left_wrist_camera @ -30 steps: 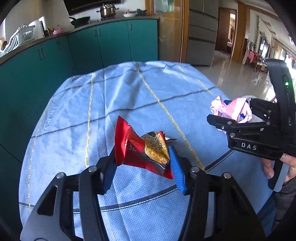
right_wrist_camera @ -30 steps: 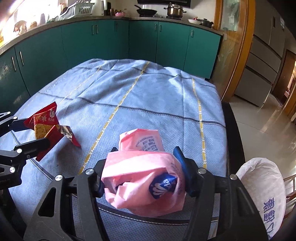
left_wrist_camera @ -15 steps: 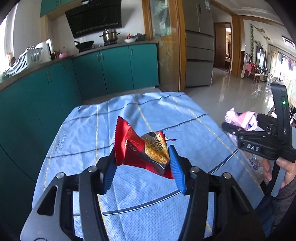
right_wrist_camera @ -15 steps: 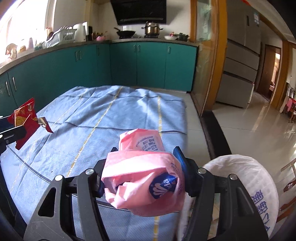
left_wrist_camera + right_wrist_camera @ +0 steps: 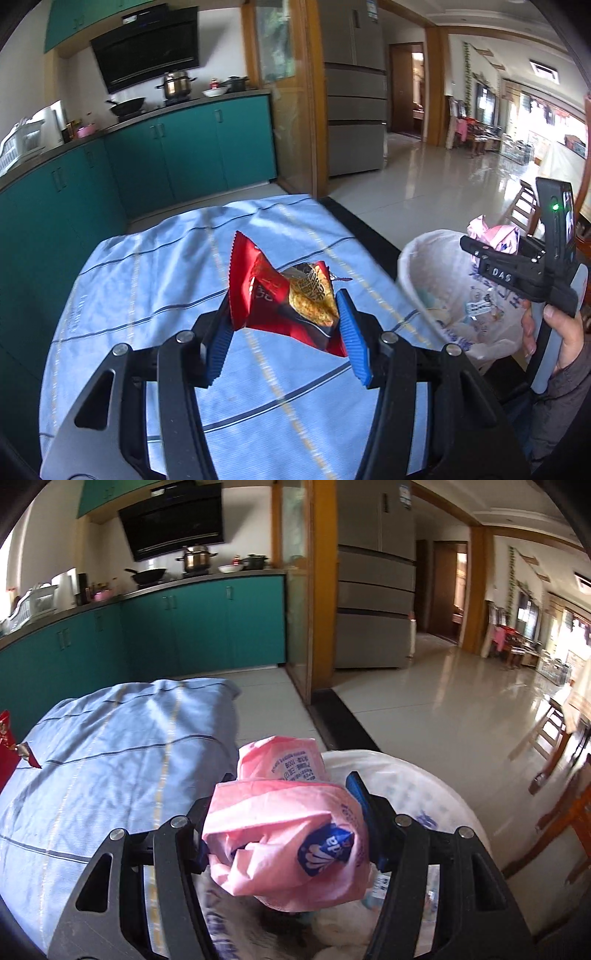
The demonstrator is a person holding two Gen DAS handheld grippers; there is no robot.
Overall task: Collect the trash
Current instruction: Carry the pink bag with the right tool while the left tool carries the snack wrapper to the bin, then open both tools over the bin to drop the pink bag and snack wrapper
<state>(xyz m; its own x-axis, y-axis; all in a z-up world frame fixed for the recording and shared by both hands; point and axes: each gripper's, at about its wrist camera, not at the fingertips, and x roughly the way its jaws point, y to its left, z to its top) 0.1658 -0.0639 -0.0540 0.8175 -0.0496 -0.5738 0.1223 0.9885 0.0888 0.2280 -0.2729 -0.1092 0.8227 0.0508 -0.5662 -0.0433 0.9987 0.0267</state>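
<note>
Trash was held in both grippers. A red snack wrapper (image 5: 284, 299), crumpled and with a picture of a cracker on its face, was clamped between the blue pads (image 5: 352, 336) of the left gripper (image 5: 286, 338) and was carried clear above the table, which was covered by a light blue cloth (image 5: 147, 280) with dark and yellow stripes. A crumpled pink wrapper (image 5: 288, 834) with a blue logo was gripped in the same way by the right gripper (image 5: 286, 834); it bulged out over the pads on both sides. This pink wrapper was held directly over the open mouth of a white bag (image 5: 417, 786), which stood just beside the edge of the table and already had some pale rubbish inside. In the left wrist view the right gripper (image 5: 476, 245) was seen from the side, grasped by a hand (image 5: 554, 332), with the pink wrapper (image 5: 495, 234) above the rim of the white bag (image 5: 417, 258). Teal cabinets (image 5: 192, 151) with a pot and a wok on the counter were seen behind the table, and a shiny tiled floor (image 5: 443, 709) was seen to the right.
</note>
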